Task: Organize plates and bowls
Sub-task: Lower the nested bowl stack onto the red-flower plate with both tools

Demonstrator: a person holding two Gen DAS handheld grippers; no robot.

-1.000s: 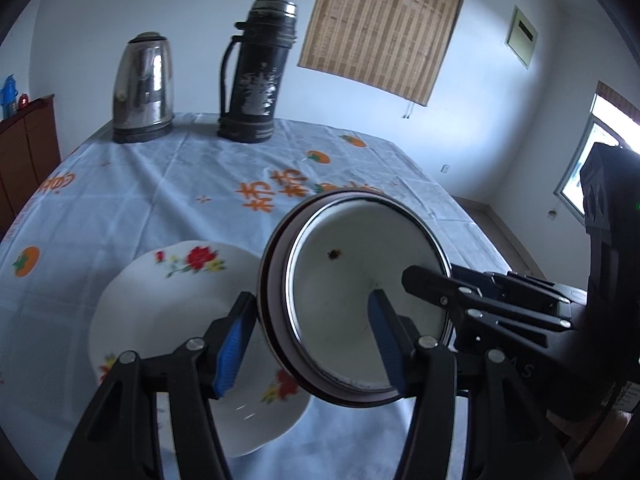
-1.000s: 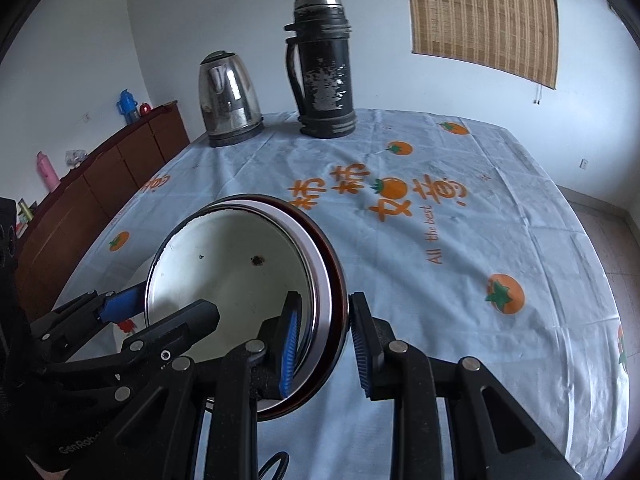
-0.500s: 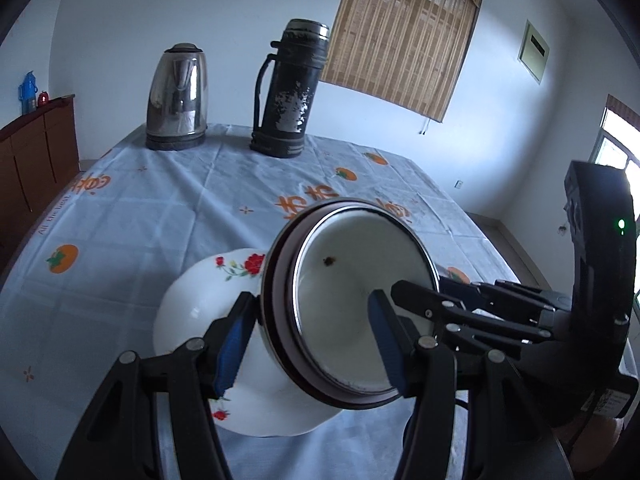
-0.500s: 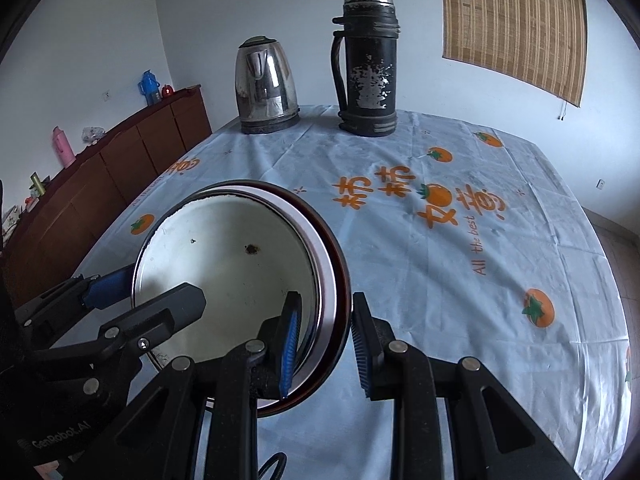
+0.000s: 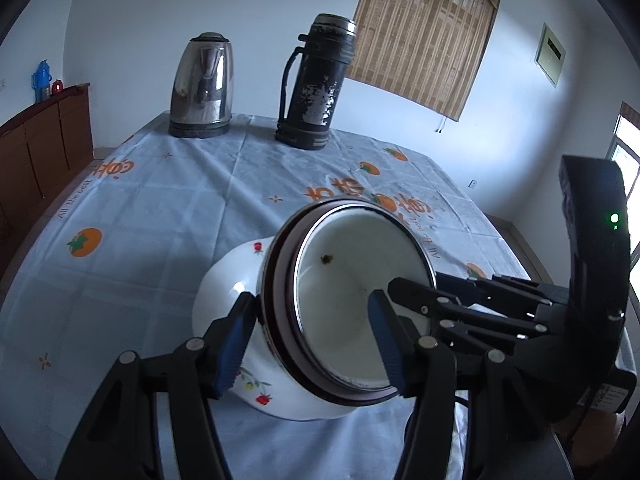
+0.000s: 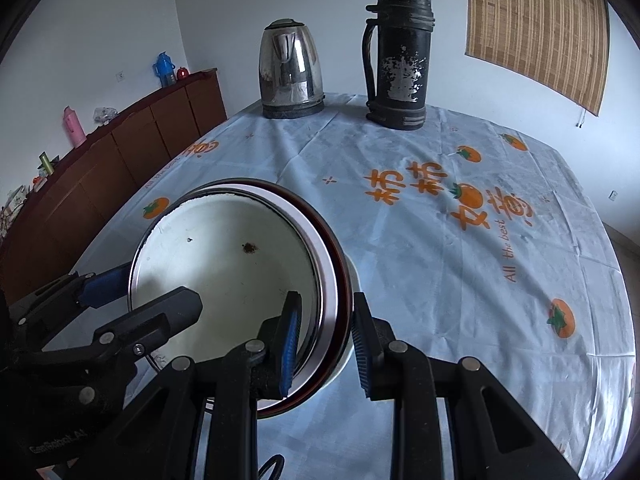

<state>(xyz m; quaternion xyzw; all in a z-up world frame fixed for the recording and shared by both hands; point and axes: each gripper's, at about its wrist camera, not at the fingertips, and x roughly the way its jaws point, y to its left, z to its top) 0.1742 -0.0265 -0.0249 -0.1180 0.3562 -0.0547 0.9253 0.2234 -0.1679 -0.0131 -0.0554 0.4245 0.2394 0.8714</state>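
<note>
I had both grippers clamped on the enamel bowl (image 5: 344,300): left gripper (image 5: 312,340) across its left rim, right gripper (image 6: 324,344) on its right rim, low centre frame, above the floral plate (image 5: 224,292).

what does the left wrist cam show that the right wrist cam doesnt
Only the left wrist view shows the flowered white plate below the bowl and a bright window. Only the right wrist view shows the pink bottle on the wooden sideboard. Both show the enamel bowl, gripped on opposite rim sides by the left gripper and right gripper, plus the kettle and black thermos.
</note>
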